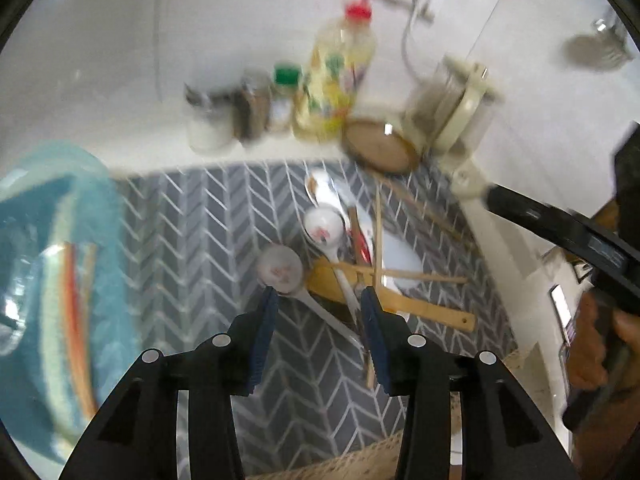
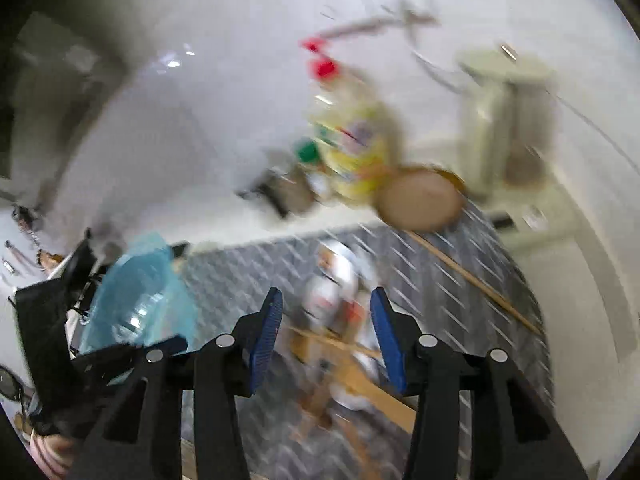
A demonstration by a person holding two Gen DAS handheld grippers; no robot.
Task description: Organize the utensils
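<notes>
- Left wrist view shows the left gripper [image 1: 318, 300] with its jaws partly apart and nothing between the blue ribbed pads; the right gripper [image 2: 326, 300] stands likewise, half open and empty.
- Just ahead of both sets of jaws lies the utensil pile [image 1: 352, 256]: white ceramic spoons with round bowls, thin wooden chopsticks crossed over each other, and a flat bamboo spatula [image 1: 424, 308] with a hole in its handle.
- It all rests on a grey mat [image 1: 192, 232] with a pale herringbone pattern.
- Left of the jaws sits a translucent blue container [image 1: 52, 240], a likely place for sorted pieces, though its contents are blurred.
- Beyond the pile stand a yellow pump bottle [image 1: 340, 76] with a red top, small jars, a round wooden lid [image 1: 380, 144] and a cream kettle [image 1: 456, 108].
- Risk: the pieces overlap, so closing on one smooth, glossy spoon handle may drag a chopstick along or flick it off the mat.
- Risk: both views are smeared, so a hasty reach could misjudge the tangle; both grippers aimed at one pile may also collide.
</notes>
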